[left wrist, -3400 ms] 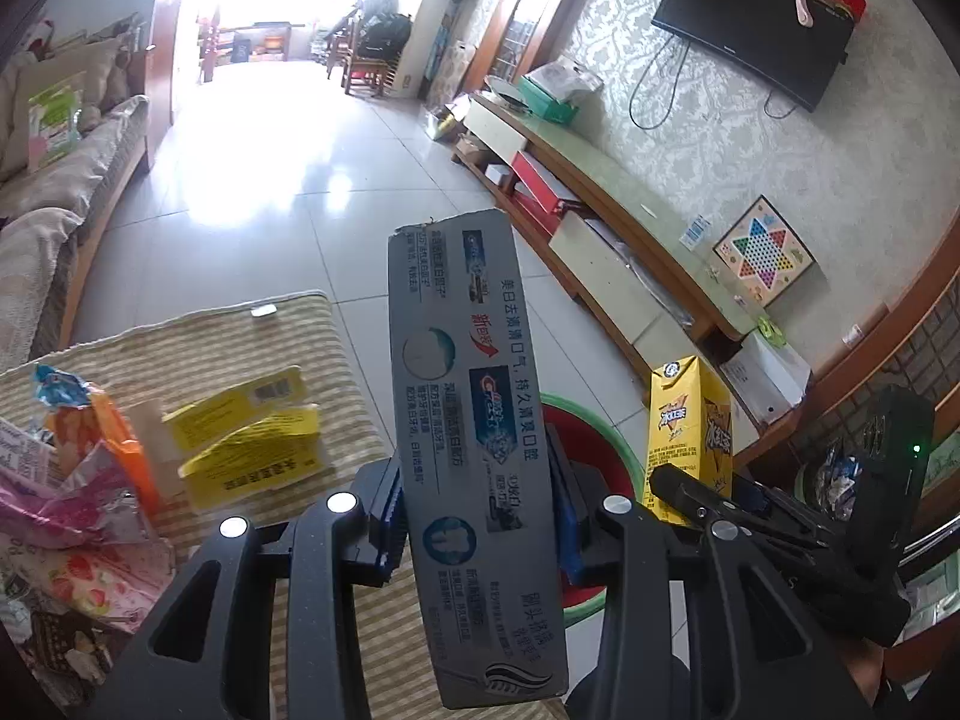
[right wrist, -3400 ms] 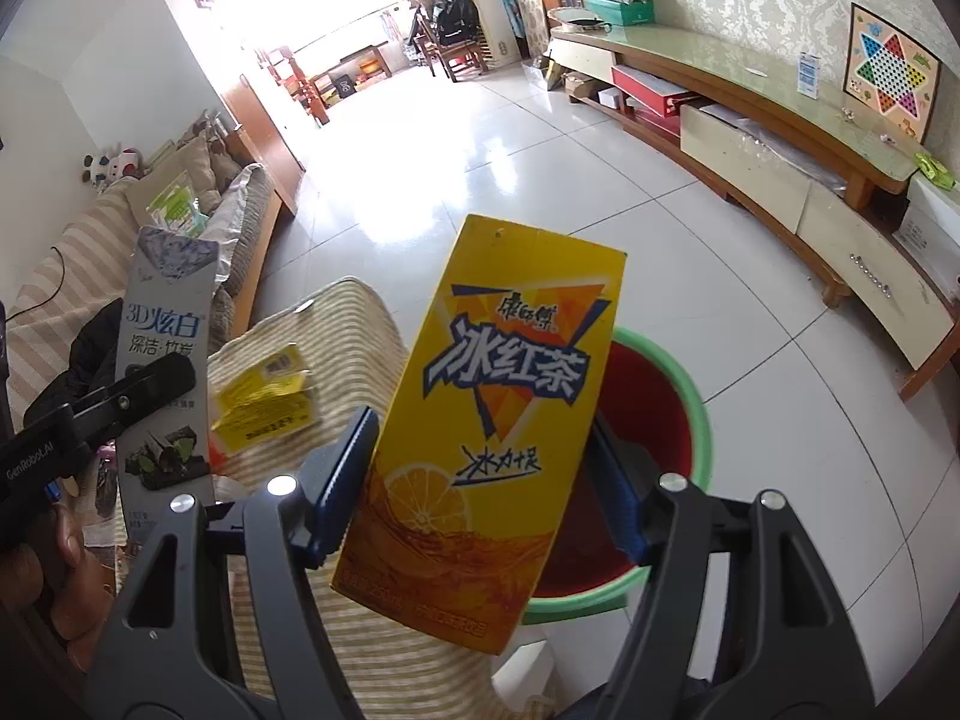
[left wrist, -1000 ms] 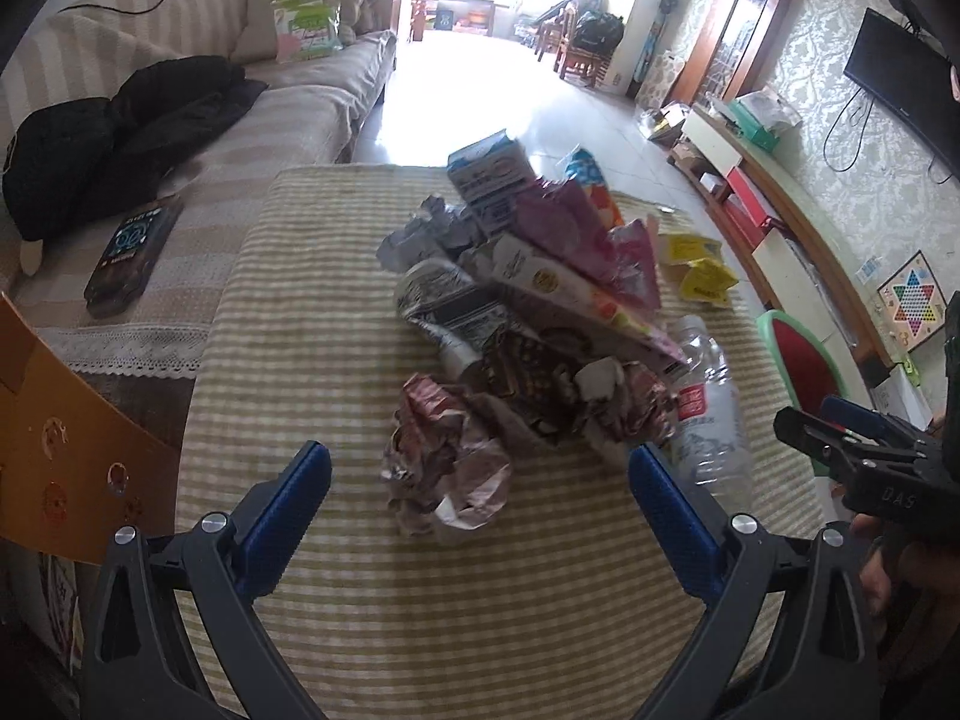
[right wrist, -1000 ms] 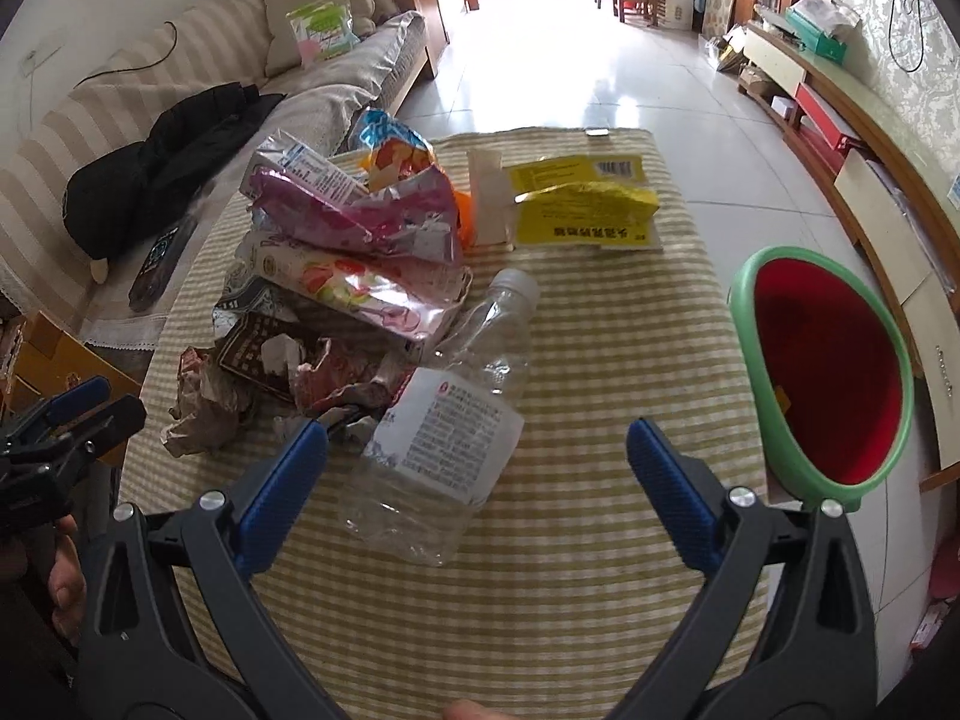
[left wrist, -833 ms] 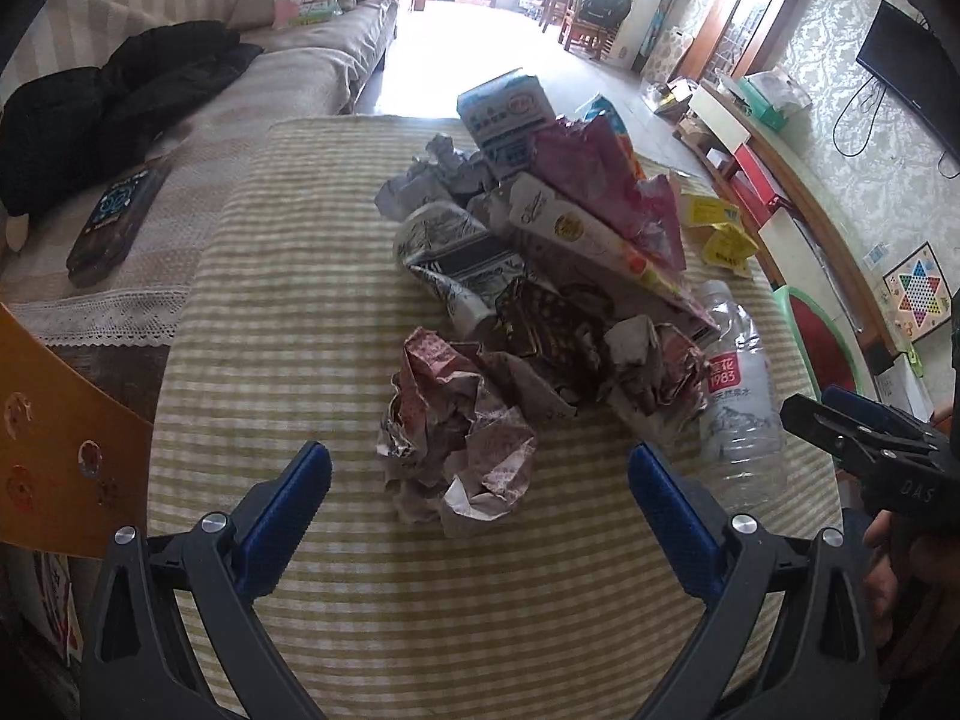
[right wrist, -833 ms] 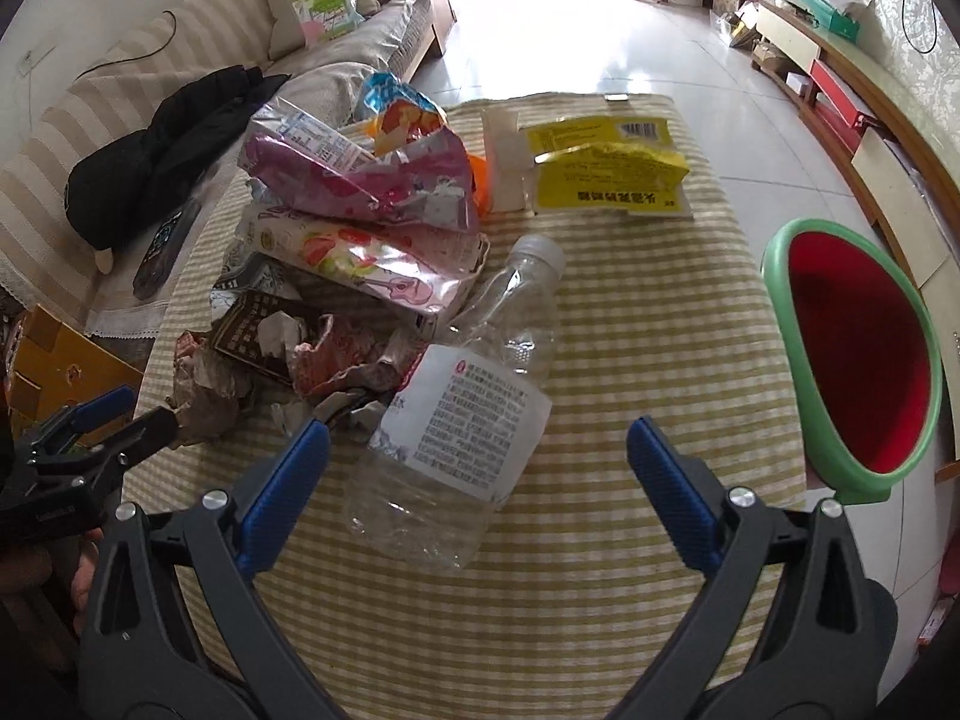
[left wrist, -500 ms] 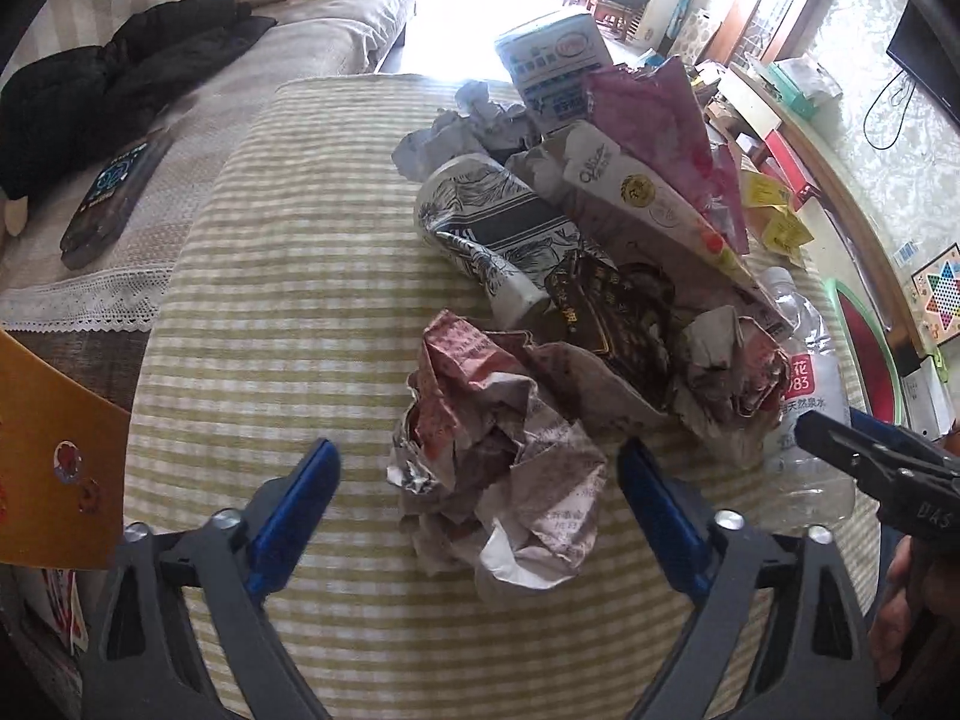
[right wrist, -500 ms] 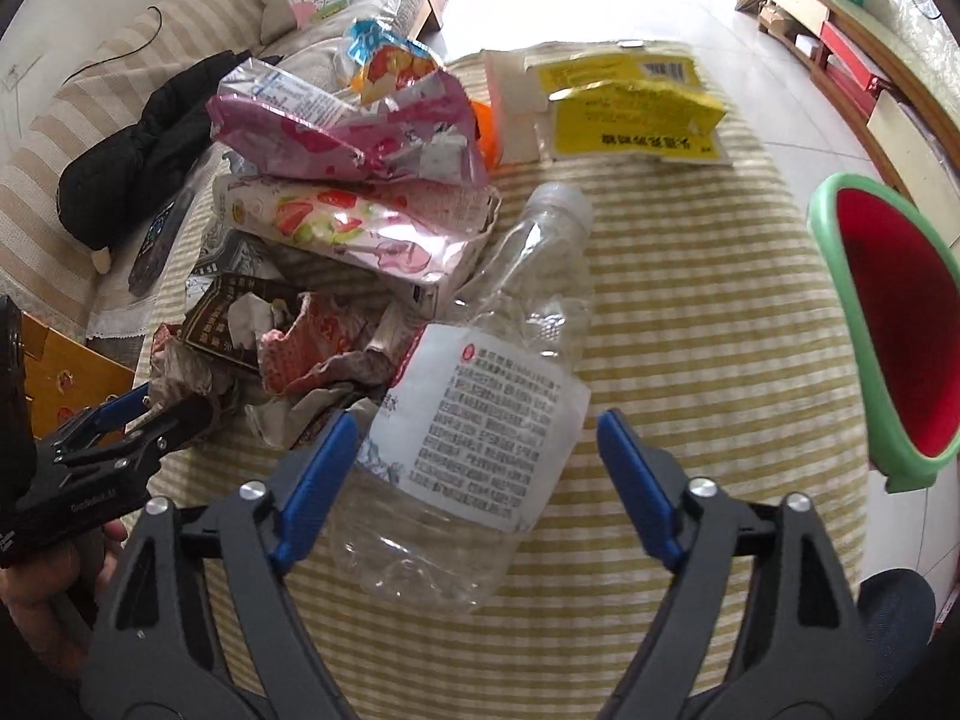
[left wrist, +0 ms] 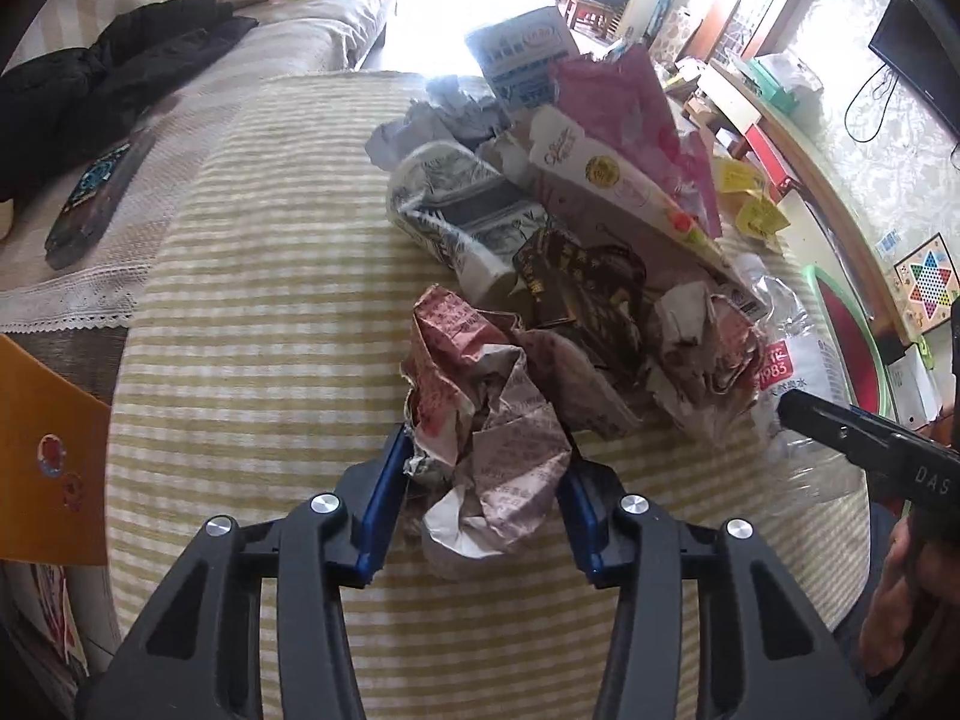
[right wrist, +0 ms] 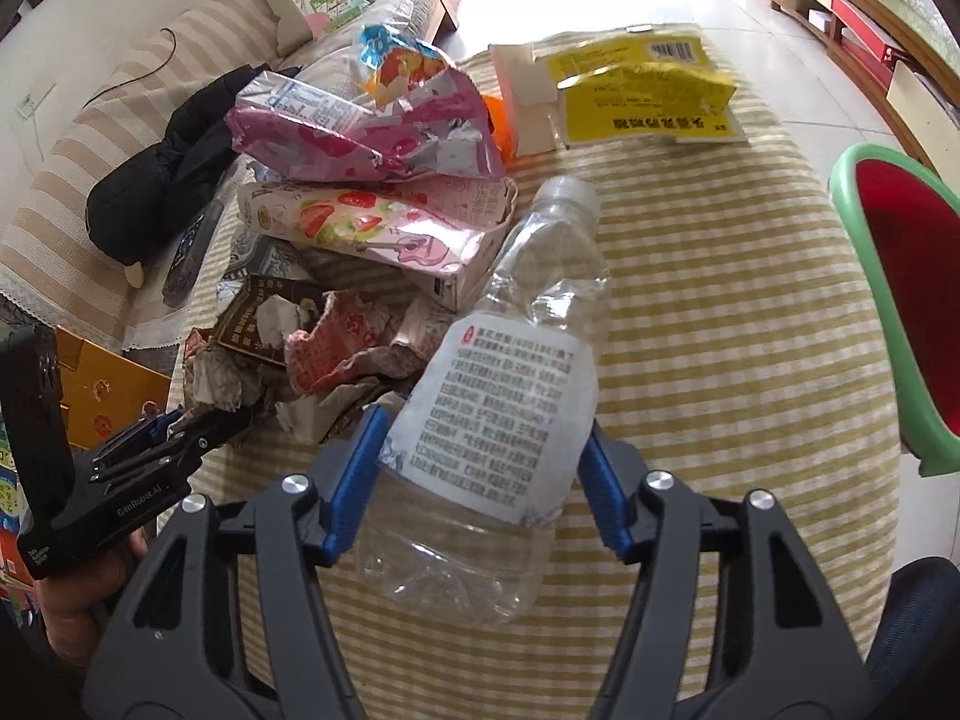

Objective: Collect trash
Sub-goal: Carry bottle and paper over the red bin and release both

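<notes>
Two grippers just closing, left gripper (left wrist: pixel 486 483) pinching one crumpled paper wad (left wrist: pixel 480 420), right gripper (right wrist: pixel 483 474) clamping one clear crinkled plastic bottle (right wrist: pixel 510 384), both on striped woven tablecloth (right wrist: pixel 720 330), one green-rimmed red bin (right wrist: pixel 900 276) beside.

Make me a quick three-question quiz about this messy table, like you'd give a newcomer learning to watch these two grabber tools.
1. True or false: the left gripper has its blue pads on either side of a crumpled paper wrapper.
2. What lies between the right gripper's pads? A) yellow packet B) clear plastic bottle C) pink snack bag
3. What colour is the inside of the green-rimmed bin beside the table?

Key
1. True; its jaws have just been closing around it.
2. B, the clear plastic bottle, lying on its side on the striped tablecloth; these jaws have also just been closing.
3. Red.
</notes>
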`<act>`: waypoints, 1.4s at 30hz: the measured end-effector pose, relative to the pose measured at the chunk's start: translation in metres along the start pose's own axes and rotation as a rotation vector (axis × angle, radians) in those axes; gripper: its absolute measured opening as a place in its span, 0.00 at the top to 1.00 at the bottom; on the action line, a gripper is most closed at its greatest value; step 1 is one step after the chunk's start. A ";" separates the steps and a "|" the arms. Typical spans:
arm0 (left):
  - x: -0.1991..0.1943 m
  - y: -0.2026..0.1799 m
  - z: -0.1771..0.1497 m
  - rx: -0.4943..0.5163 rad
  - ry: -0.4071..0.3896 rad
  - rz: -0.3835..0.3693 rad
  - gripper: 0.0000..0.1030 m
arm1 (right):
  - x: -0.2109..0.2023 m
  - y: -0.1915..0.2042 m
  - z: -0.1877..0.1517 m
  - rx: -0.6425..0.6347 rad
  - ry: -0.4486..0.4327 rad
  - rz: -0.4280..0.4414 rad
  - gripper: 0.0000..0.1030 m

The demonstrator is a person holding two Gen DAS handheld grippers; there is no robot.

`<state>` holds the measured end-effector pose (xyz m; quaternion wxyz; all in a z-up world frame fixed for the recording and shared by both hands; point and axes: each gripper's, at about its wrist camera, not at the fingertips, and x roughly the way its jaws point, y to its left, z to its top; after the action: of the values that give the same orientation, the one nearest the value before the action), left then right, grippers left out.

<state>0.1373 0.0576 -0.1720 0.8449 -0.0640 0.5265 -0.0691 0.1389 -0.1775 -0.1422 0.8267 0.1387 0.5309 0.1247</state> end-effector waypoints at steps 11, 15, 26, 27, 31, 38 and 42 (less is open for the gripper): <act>-0.040 -0.004 -0.008 -0.006 -0.067 0.004 0.57 | -0.043 -0.001 0.002 -0.008 -0.065 0.023 0.49; -0.062 -0.013 -0.004 0.010 -0.113 -0.002 0.57 | -0.064 0.002 0.004 -0.027 -0.119 0.020 0.49; -0.102 -0.068 0.038 0.080 -0.201 -0.101 0.57 | -0.110 -0.025 0.022 0.012 -0.241 0.017 0.49; -0.102 -0.077 0.043 0.093 -0.205 -0.114 0.57 | -0.114 -0.031 0.023 0.019 -0.250 0.010 0.49; -0.098 -0.121 0.061 0.149 -0.207 -0.176 0.57 | -0.135 -0.061 0.031 0.058 -0.293 -0.020 0.49; -0.085 -0.211 0.085 0.253 -0.190 -0.293 0.57 | -0.170 -0.129 0.042 0.143 -0.362 -0.084 0.49; -0.070 -0.260 0.093 0.301 -0.159 -0.367 0.57 | -0.186 -0.173 0.043 0.204 -0.386 -0.117 0.49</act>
<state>0.1781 -0.1813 -0.0229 0.8571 -0.0371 0.4217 -0.2936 0.1130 -0.4081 -0.0310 0.9004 0.2119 0.3799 -0.0069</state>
